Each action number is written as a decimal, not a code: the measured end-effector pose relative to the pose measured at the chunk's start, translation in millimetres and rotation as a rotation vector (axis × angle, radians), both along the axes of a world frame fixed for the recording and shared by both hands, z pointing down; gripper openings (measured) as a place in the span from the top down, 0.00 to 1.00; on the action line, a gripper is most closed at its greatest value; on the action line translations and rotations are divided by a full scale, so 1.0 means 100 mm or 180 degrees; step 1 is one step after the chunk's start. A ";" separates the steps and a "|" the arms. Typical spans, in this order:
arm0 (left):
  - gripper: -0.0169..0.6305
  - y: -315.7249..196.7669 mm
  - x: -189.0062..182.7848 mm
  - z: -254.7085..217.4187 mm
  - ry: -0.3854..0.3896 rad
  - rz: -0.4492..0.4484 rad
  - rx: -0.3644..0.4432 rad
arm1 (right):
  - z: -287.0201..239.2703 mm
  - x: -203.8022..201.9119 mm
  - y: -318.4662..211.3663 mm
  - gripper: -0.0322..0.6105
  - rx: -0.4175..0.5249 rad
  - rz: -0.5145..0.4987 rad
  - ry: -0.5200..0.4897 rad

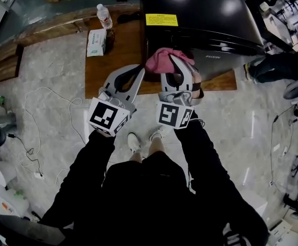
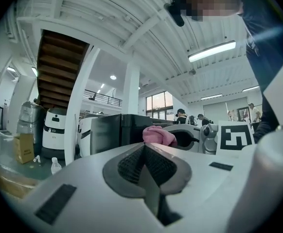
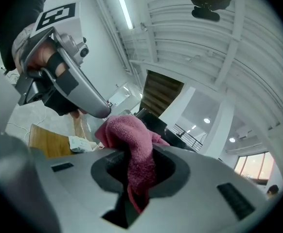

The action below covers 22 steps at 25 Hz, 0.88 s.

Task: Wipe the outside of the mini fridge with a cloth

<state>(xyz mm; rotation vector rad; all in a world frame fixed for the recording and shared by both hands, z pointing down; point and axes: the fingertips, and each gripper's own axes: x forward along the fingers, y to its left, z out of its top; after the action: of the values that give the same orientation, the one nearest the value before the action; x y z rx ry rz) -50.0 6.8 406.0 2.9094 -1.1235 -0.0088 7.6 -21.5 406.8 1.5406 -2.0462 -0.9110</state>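
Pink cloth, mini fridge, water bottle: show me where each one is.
pink cloth (image 3: 132,140), right gripper view, the bunched fold above the jaws.
mini fridge (image 1: 205,17), head view, its glossy black top.
water bottle (image 1: 105,17), head view, mid-body.

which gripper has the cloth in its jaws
The right gripper: its jaws are clamped on the pink cloth. The left gripper has its jaws shut with nothing between them.

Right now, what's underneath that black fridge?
The mini fridge stands on a low wooden platform laid on the pale stone floor. A tissue pack lies on the same platform. Whatever lies directly beneath the fridge is covered.
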 end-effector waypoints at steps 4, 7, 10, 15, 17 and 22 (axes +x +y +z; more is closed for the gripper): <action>0.96 -0.10 0.03 0.25 0.0007 -0.0039 -0.0041 | 0.30 0.01 -0.02 0.84 -0.0097 -0.0075 0.0049; 0.96 -0.16 0.06 0.52 0.0019 -0.0055 -0.0100 | 0.59 0.02 -0.04 0.84 -0.0206 -0.0111 0.0076; 0.96 -0.20 0.09 0.82 -0.0025 -0.0092 -0.0174 | 0.92 0.03 -0.05 0.84 -0.0351 -0.0149 0.0108; 0.96 -0.28 0.13 1.50 -0.0175 -0.0157 -0.0401 | 1.69 0.03 -0.08 0.84 -0.0769 -0.0229 0.0177; 0.96 -0.30 0.16 1.77 -0.0231 -0.0157 -0.0519 | 2.03 0.04 -0.09 0.84 -0.0975 -0.0257 0.0229; 0.96 -0.35 0.23 2.42 -0.0348 -0.0147 -0.0791 | 2.72 0.00 -0.12 0.84 -0.1232 -0.0335 0.0419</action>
<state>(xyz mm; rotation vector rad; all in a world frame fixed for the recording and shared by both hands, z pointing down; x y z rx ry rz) -27.1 -28.5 647.6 2.6919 -1.1165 0.2721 7.7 -33.0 678.3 1.1480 -2.0737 -0.5879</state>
